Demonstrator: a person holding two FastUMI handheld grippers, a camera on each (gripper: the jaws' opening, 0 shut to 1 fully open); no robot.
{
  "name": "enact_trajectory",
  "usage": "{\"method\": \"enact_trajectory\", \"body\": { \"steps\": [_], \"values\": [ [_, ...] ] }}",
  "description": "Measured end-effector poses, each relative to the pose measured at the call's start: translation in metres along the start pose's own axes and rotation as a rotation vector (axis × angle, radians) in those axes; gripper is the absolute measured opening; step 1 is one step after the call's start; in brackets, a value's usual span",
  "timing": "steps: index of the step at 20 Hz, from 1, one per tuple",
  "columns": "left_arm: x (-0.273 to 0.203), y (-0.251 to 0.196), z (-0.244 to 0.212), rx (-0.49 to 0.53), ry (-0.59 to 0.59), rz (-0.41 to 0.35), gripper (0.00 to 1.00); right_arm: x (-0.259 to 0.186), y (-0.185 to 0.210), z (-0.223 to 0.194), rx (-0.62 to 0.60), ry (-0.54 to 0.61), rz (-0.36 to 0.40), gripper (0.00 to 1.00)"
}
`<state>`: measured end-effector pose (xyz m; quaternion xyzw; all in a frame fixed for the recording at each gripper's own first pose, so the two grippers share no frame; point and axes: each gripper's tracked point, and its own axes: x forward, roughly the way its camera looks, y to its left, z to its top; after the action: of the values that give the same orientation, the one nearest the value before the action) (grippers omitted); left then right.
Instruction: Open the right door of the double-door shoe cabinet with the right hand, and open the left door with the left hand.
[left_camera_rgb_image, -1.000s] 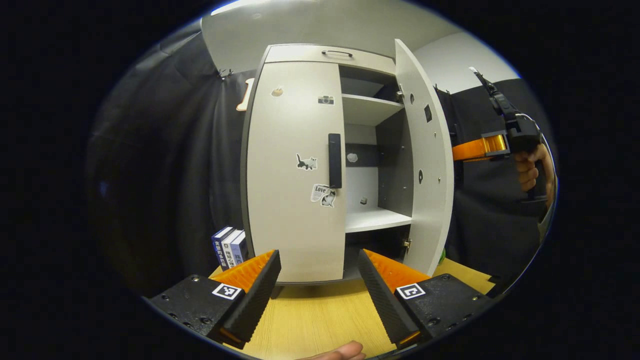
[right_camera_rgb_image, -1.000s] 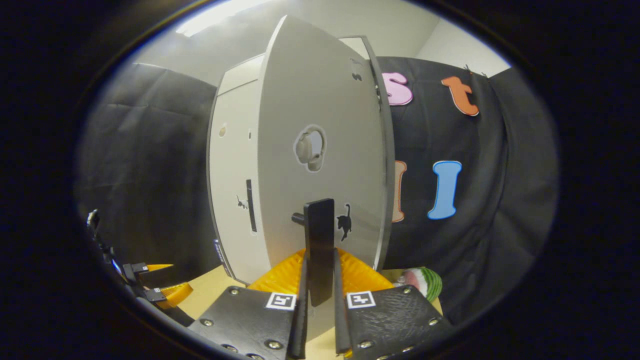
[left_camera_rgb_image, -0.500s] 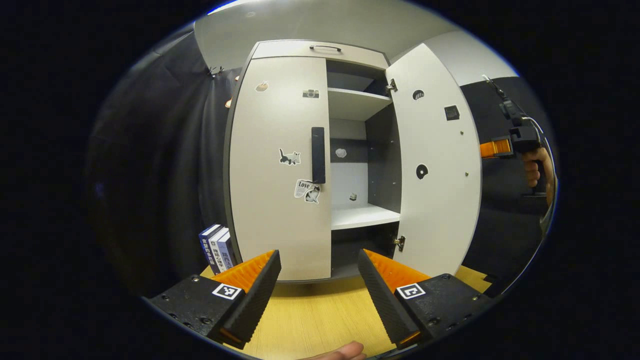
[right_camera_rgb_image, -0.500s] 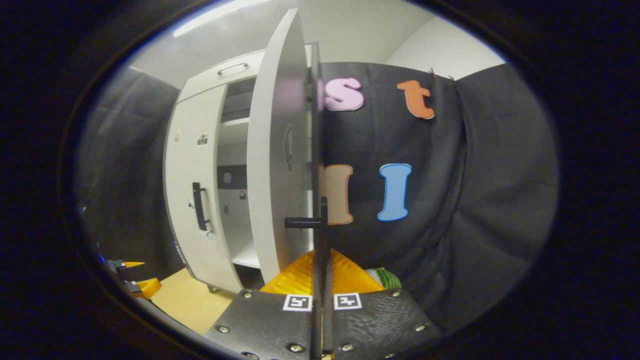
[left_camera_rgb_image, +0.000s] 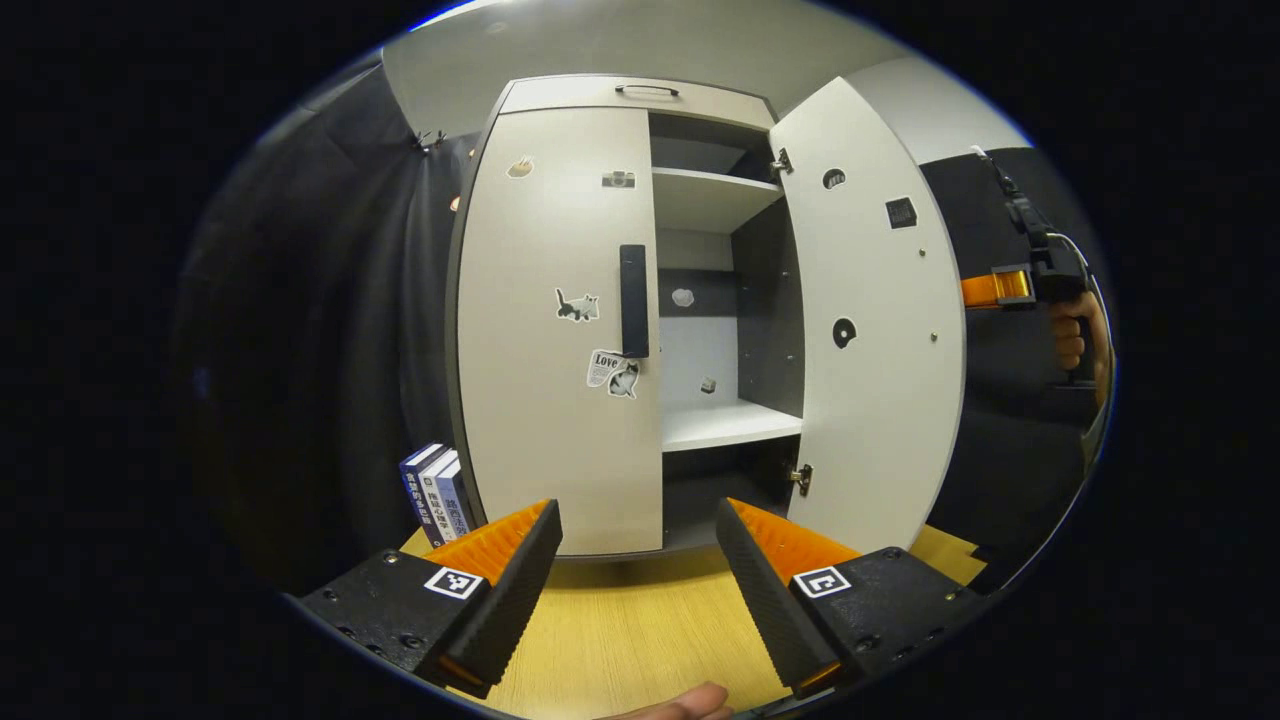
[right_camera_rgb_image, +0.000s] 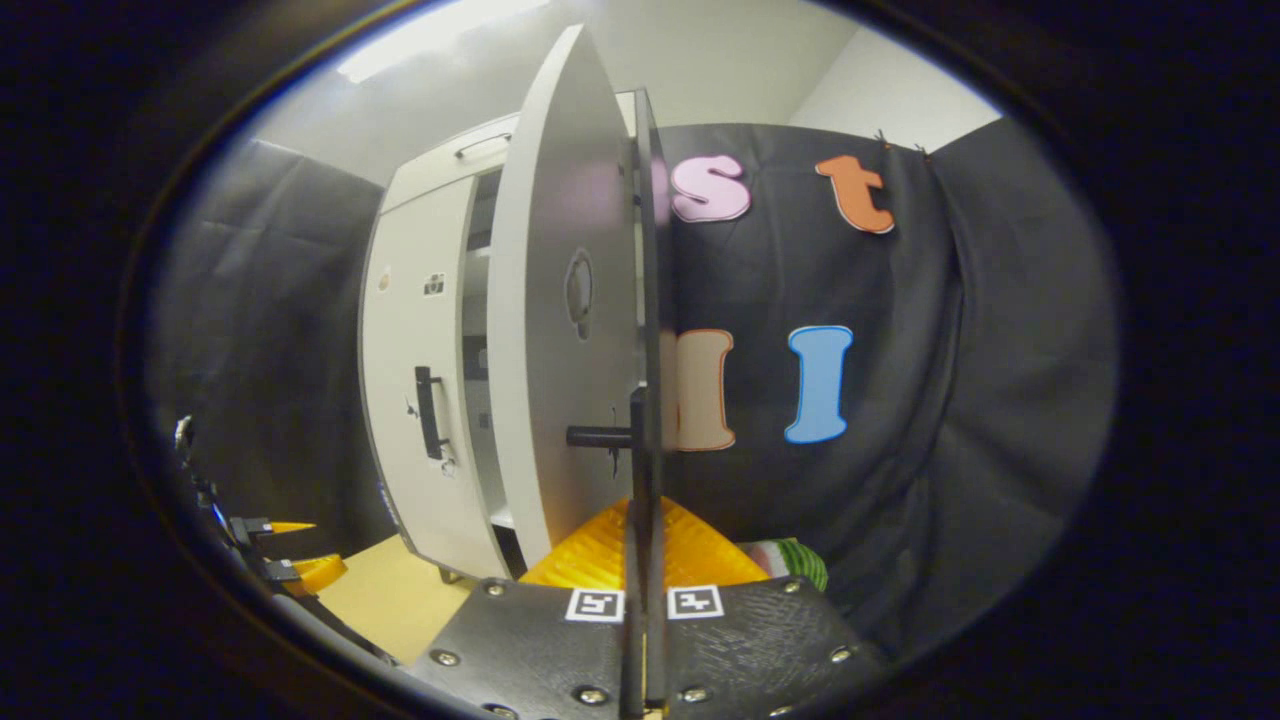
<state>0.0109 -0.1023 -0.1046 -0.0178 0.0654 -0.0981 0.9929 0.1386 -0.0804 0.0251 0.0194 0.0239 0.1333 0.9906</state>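
Observation:
The pale grey shoe cabinet (left_camera_rgb_image: 640, 100) stands on a wooden table. Its right door (left_camera_rgb_image: 870, 330) is swung wide open, showing white shelves (left_camera_rgb_image: 725, 425) inside. The left door (left_camera_rgb_image: 555, 340) is closed, with a black vertical handle (left_camera_rgb_image: 633, 300) and several stickers. My left gripper (left_camera_rgb_image: 638, 560) hangs open in front of the cabinet's base, holding nothing. In the right gripper view, my right gripper (right_camera_rgb_image: 643, 600) is shut on the right door's black handle (right_camera_rgb_image: 640, 470), seen edge-on beside the door (right_camera_rgb_image: 560, 340). The right gripper (left_camera_rgb_image: 1010, 287) and its hand also appear past the open door.
Several books (left_camera_rgb_image: 435, 495) stand left of the cabinet on the wooden table (left_camera_rgb_image: 640, 630). A green striped object (right_camera_rgb_image: 790, 560) lies behind the open door. The left gripper (right_camera_rgb_image: 290, 570) shows at lower left in the right gripper view. Black cloth walls surround the booth.
The right door swung from about half open to wide open, pulled by my right gripper on its handle. My left gripper stayed open and barely moved.

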Motion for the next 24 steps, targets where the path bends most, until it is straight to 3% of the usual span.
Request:
{"method": "enact_trajectory", "body": {
  "steps": [1,2,3,5,6,9,10,14,19,24],
  "values": [
    [0.002,0.001,0.000,-0.005,0.000,0.000,0.97,0.001,-0.003,-0.001,0.009,-0.008,-0.012,0.01],
    [0.003,0.001,0.000,-0.010,0.001,-0.001,0.97,-0.003,-0.007,-0.002,0.008,-0.015,-0.019,0.17],
    [0.004,0.002,-0.001,-0.014,0.003,0.000,0.97,-0.001,-0.011,-0.005,0.003,-0.024,-0.020,0.26],
    [0.009,0.007,-0.002,-0.011,0.013,0.007,0.97,-0.019,-0.015,-0.004,0.006,-0.038,-0.052,0.29],
    [0.012,0.010,-0.002,-0.008,0.015,0.015,0.97,-0.021,-0.023,-0.004,0.004,-0.063,-0.085,0.37],
    [0.019,0.020,0.001,-0.015,0.015,0.036,0.97,-0.051,-0.030,-0.007,-0.020,-0.129,-0.139,0.87],
    [0.022,0.023,0.003,-0.017,0.014,0.040,0.97,-0.065,-0.025,-0.006,-0.017,-0.149,-0.139,1.00],
    [0.029,0.033,0.014,-0.032,-0.004,0.056,0.97,-0.111,-0.004,-0.014,0.021,-0.160,-0.132,1.00],
    [0.050,0.039,0.038,-0.031,-0.052,0.070,0.96,-0.147,0.020,-0.038,-0.015,-0.164,-0.174,1.00],
    [0.092,0.029,0.080,-0.086,-0.095,0.024,0.97,-0.168,0.057,-0.082,0.024,-0.112,-0.161,1.00]
  ]
}}
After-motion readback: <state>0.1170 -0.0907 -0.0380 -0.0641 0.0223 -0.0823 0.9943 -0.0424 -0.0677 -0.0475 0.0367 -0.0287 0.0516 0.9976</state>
